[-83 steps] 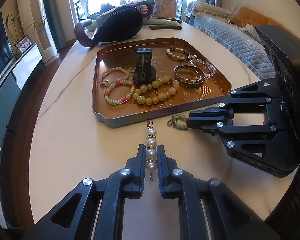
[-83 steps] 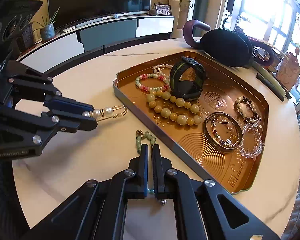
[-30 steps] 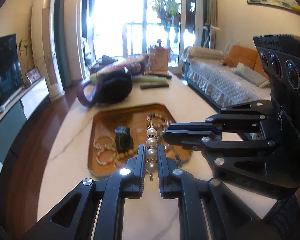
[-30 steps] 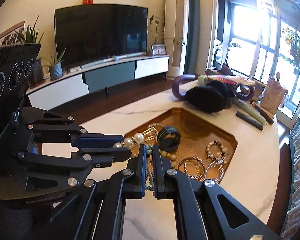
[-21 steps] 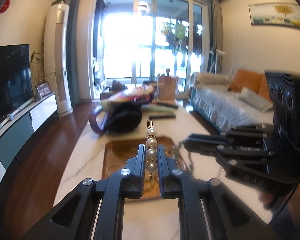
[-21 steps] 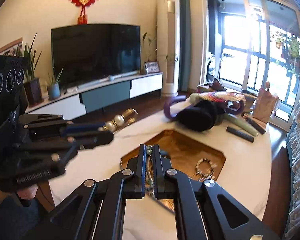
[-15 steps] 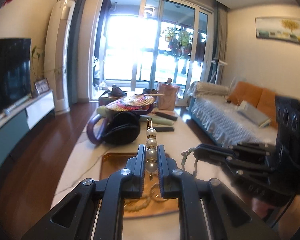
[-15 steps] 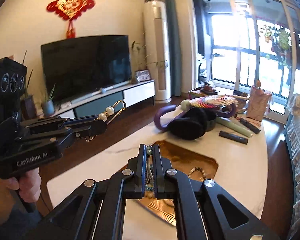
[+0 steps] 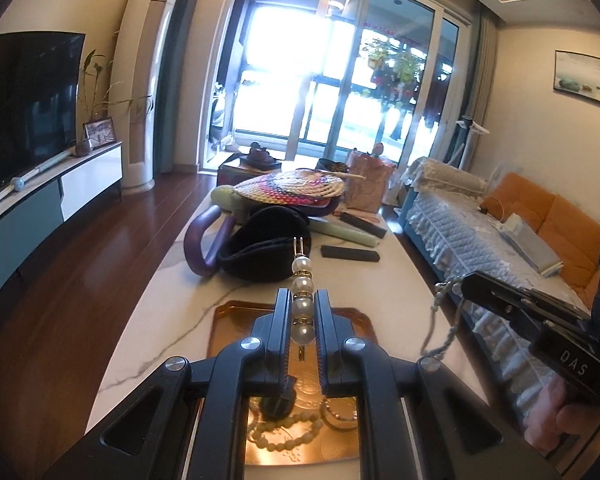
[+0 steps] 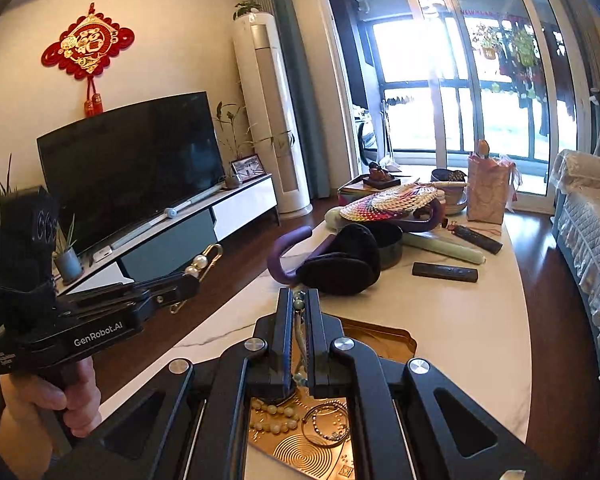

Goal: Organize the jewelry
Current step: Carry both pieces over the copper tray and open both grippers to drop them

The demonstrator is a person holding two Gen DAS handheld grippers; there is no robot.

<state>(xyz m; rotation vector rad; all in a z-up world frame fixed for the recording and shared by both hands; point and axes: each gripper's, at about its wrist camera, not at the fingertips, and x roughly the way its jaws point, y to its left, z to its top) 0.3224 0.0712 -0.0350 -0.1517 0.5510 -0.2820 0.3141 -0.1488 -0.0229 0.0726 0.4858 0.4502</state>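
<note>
Setting: living room, with a white marble-veined tabletop (image 9: 172,280) carrying a copper-gold tray (image 10: 396,346) near the cameras.
Left tongs (image 9: 303,322): raised above the tray and closed tight on a pearl hair clip (image 9: 302,300), whose pearls stand in a row between the two fingers while its gold prongs poke out past the tips. In the right wrist view the same left tongs (image 10: 192,276) show at the left of the picture, with the pearl hair clip (image 10: 202,264) jutting up and outward.
Right tongs (image 10: 299,304): also lifted over the tray, pinched on a green bead strand (image 10: 298,300). In the left wrist view the right tongs (image 9: 466,284) reach in from the right edge, and the green bead strand (image 9: 440,312) hangs from their tip in a loose loop, clear of the tabletop.
Tray contents: a pale bead bracelet (image 10: 274,418) and a thin dark bangle (image 10: 328,420) lie on the embossed floor, seen through the gap in the tong frame.
Hands: a hand (image 10: 66,400) grips the left handle; fingers (image 9: 556,420) wrap the right one.
Far tabletop: black earmuffs (image 10: 344,264) with a purple band, a woven fan (image 10: 388,198), a dark remote (image 10: 446,272).
</note>
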